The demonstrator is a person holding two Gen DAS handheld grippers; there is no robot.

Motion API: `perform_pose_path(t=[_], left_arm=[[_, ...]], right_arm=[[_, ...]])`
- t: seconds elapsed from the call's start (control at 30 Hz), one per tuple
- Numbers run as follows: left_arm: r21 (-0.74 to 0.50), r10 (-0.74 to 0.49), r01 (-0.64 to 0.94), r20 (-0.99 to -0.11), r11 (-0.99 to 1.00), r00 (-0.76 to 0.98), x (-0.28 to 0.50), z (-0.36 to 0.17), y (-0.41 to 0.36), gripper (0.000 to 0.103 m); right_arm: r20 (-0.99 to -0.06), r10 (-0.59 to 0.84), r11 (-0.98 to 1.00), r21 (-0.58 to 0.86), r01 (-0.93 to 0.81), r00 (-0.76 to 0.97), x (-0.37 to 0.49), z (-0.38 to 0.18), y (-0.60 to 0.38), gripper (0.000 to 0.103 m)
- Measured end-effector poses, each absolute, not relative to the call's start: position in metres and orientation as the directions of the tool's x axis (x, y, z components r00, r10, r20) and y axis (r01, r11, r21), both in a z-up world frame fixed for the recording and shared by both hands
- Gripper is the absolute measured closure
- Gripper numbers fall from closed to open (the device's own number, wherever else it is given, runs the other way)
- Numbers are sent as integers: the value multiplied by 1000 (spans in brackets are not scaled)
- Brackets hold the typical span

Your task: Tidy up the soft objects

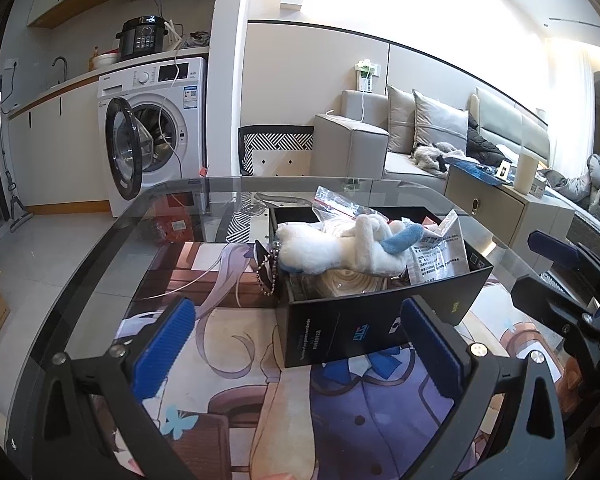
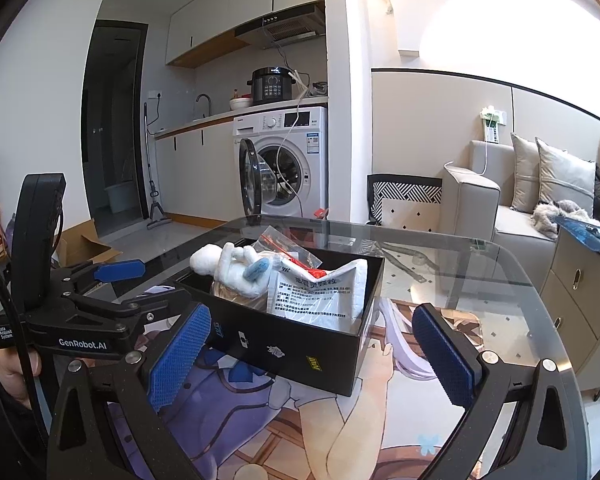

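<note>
Honestly the white plush toy [image 1: 332, 250] lying in the black box [image 1: 376, 320] looks light and squishy, so I'd pinch its fat body, not the bead chain [image 1: 266, 276] dangling over the edge. Left gripper [image 1: 300, 354] and right gripper [image 2: 316, 360] both gape wide, holding nothing; only the right view shows the white packet [image 2: 320, 296] clearly

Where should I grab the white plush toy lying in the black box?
Probably the white plush toy at its narrow middle, from above: it lies sideways atop the contents of the black box, whose walls block side approaches. Avoid its bead chain hanging over the rim.
</note>
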State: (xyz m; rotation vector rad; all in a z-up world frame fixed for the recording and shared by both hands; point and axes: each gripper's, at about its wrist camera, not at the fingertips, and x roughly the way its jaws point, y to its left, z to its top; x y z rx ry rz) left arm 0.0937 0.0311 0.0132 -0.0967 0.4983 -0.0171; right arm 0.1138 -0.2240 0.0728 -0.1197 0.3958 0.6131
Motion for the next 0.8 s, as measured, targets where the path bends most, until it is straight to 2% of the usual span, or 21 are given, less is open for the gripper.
perform_pose_path(t=[0.8], left_arm=[[-99, -36, -13, -474, 995, 880, 93, 14, 33, 0]], right_arm=[[-398, 533, 817, 10, -577, 747, 113, 77, -227, 0]])
